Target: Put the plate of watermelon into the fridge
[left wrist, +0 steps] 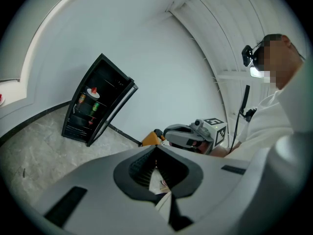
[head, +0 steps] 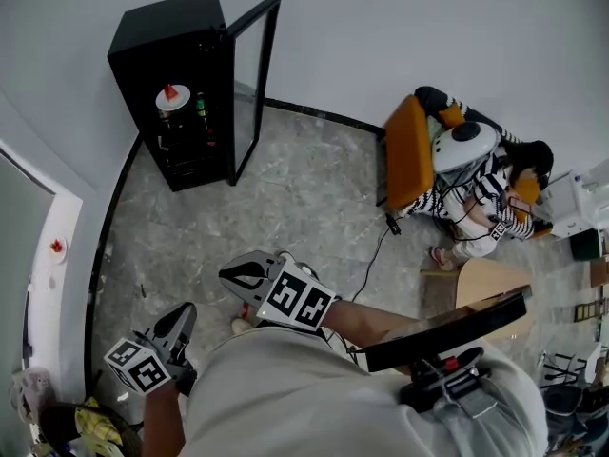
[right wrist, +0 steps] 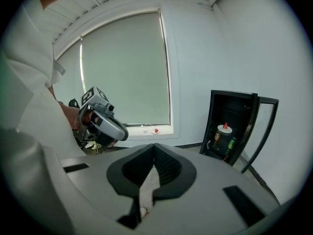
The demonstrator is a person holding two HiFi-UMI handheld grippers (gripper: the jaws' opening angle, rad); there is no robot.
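A white plate with a red watermelon piece [head: 173,96] rests on the top shelf inside the black fridge [head: 166,41], whose glass door [head: 255,74] is swung open. The same plate [left wrist: 93,91] [right wrist: 225,129] shows in both gripper views, far ahead. My left gripper [head: 179,320] [left wrist: 155,148] is shut and holds nothing; it is low near my body, well short of the fridge. To its right, my right gripper [head: 244,274] [right wrist: 154,147] also has its jaws together with nothing between them. Each gripper sees the other: the right gripper [left wrist: 188,133] and the left gripper [right wrist: 105,124].
Bottles [head: 202,112] stand on the fridge shelves under the plate. A person sits in an orange chair [head: 404,155] at the right, with a cable [head: 376,246] on the marble floor. A wooden table [head: 490,279] is at right. A window sill [head: 57,246] runs along the left.
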